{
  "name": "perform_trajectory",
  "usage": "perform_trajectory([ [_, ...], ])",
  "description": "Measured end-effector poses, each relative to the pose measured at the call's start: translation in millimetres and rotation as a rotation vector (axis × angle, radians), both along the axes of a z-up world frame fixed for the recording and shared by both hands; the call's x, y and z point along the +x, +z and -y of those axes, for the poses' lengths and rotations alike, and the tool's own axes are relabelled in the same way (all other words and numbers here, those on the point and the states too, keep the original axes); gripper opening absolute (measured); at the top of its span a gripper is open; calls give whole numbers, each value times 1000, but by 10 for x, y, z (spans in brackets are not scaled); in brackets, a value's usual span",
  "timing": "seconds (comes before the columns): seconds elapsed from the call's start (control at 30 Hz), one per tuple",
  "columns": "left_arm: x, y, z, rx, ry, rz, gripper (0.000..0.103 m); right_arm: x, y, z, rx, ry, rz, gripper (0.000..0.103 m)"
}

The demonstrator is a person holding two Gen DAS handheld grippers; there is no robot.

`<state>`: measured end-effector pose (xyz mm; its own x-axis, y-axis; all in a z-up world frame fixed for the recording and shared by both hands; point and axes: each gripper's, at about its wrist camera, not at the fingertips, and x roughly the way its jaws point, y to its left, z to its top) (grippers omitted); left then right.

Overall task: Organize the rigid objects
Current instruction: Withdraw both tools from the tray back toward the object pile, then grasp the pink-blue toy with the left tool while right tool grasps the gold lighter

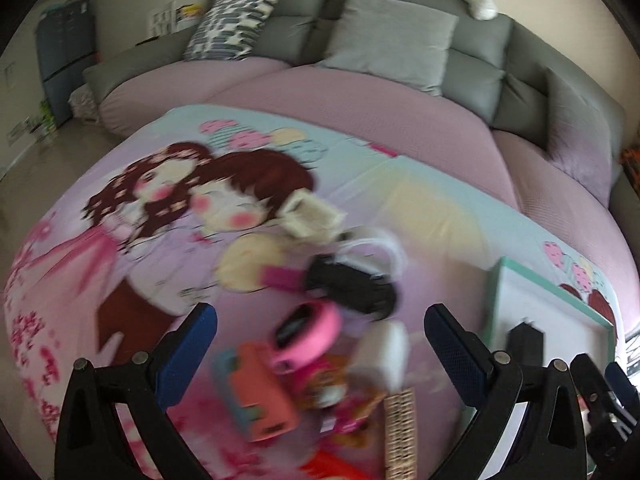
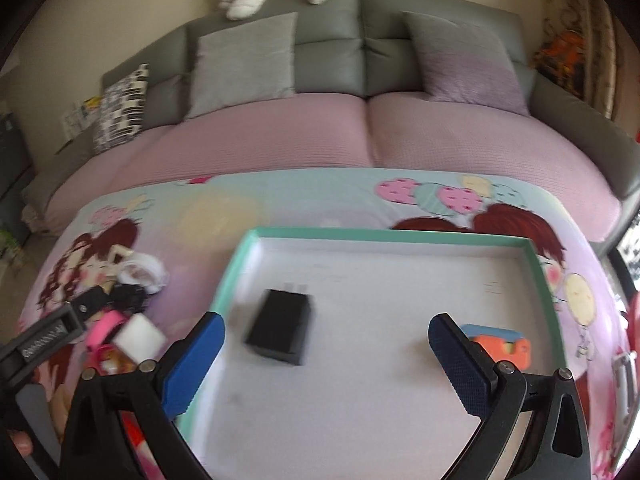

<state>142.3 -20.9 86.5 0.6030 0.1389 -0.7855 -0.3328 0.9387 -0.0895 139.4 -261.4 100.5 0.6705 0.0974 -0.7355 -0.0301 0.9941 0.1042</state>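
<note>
Right wrist view puts our right gripper [image 2: 326, 354] over a shallow teal-rimmed tray [image 2: 384, 235] that lies on a cartoon-printed cloth [image 2: 320, 200] spread on the worktop in front of a grey sofa [image 2: 360, 20]. Its jaws stand wide apart with nothing between the blue pads. On the tray's white floor lies a black charger block [image 2: 280, 332], prongs pointing away from us, and near the tray's right wall sits an orange and blue toy [image 2: 500, 340]. We take the tray to be the collecting place, so these two count as already sorted.

In the left wrist view our left gripper [image 1: 320, 348] hangs over the unsorted heap, jaws released and empty. Below it we make out a pink round gadget [image 1: 308, 336], an orange toy block [image 1: 264, 392], a white block [image 1: 384, 356], a black strap-like item [image 1: 352, 288] and a white coiled cable [image 1: 372, 252]. The picture is smeared, so finer detail is lost. The heap lies left of the tray, just beside it, which suits a pick on one side and a drop on the other.

Some pale lettering shows on the left gripper's black body in the right wrist view, but it is too blurred to read. No brand is legible elsewhere.
</note>
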Motion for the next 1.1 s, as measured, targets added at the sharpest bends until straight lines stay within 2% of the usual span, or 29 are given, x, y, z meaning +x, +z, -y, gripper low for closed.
perform_trajectory([
  [0.1,-138,-29,-206,10,31,-31,103,-27,-21,-247,14,79,-13,103],
  [0.27,-266,-127,-378,38,29,-92,103,-53,-109,-627,-36,176,-39,103],
  [0.43,-344,-275,-498,0,18,-139,103,-116,-187,-880,-55,246,-57,101],
  [0.53,-353,-344,-526,-21,11,-151,103,-131,-238,-993,-49,279,-79,96],
  [0.6,-345,-396,-534,-40,2,-156,103,-131,-298,-1077,-59,305,-98,86],
  [0.63,-337,-427,-534,-48,-3,-163,103,-134,-330,-1120,-72,317,-105,85],
  [0.77,-297,-552,-529,-62,-18,-199,103,-161,-392,-1208,-81,348,-119,79],
  [1.1,-281,-637,-557,-68,-72,-218,103,-133,-443,-1233,-90,351,-136,79],
])
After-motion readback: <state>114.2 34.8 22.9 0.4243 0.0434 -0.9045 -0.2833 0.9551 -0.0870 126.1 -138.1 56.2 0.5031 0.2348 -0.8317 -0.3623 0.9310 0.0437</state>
